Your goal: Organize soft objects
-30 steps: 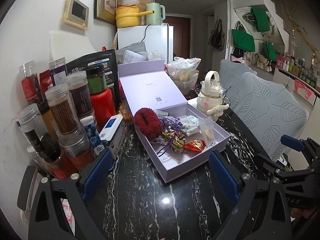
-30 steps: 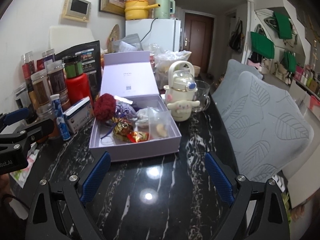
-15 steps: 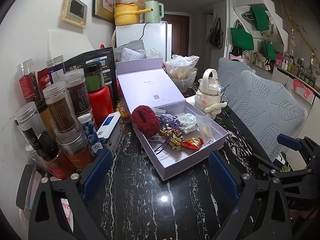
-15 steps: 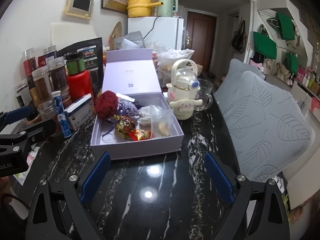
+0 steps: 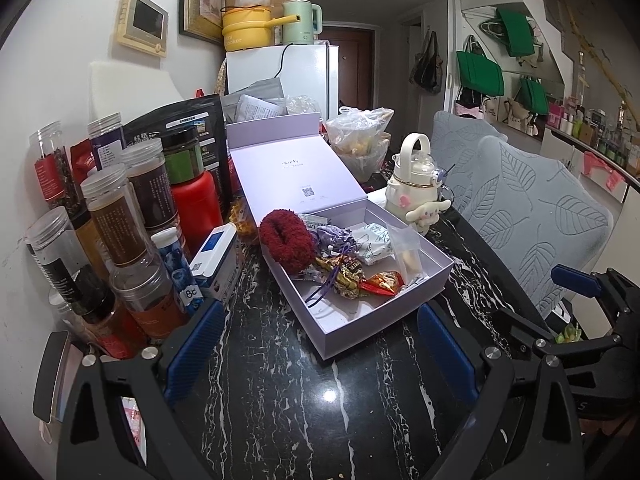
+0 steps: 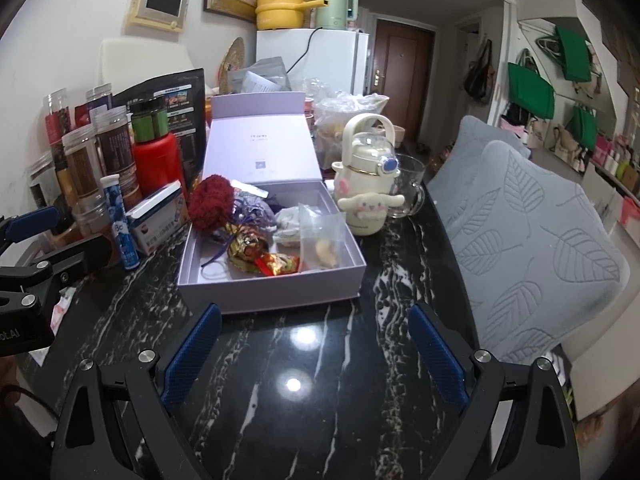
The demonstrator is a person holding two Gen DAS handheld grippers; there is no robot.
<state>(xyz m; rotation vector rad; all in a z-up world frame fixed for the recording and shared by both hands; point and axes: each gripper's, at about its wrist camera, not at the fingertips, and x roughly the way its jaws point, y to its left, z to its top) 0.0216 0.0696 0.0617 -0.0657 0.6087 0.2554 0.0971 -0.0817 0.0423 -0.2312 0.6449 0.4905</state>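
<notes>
Hovering over the black marble table (image 6: 280, 420), both grippers are empty with jaws apart.
Left gripper (image 5: 320, 344) and right gripper (image 6: 314, 344) face the open lilac box (image 6: 272, 292) at 12 o'clock. Inside it, a red fuzzy scrunchie (image 6: 211, 202) lies at the 10 o'clock corner, purple pouch (image 6: 254, 212) and candy wrappers (image 6: 264, 258) beside it. A cream bottle (image 6: 366, 184) stands at the box's 2 o'clock.

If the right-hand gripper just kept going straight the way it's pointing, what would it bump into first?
Probably the near wall of the open lavender box. The right gripper is open and empty, tilted down over bare black marble table, so it may touch the tabletop just before the box; depth is hard to judge.
</notes>
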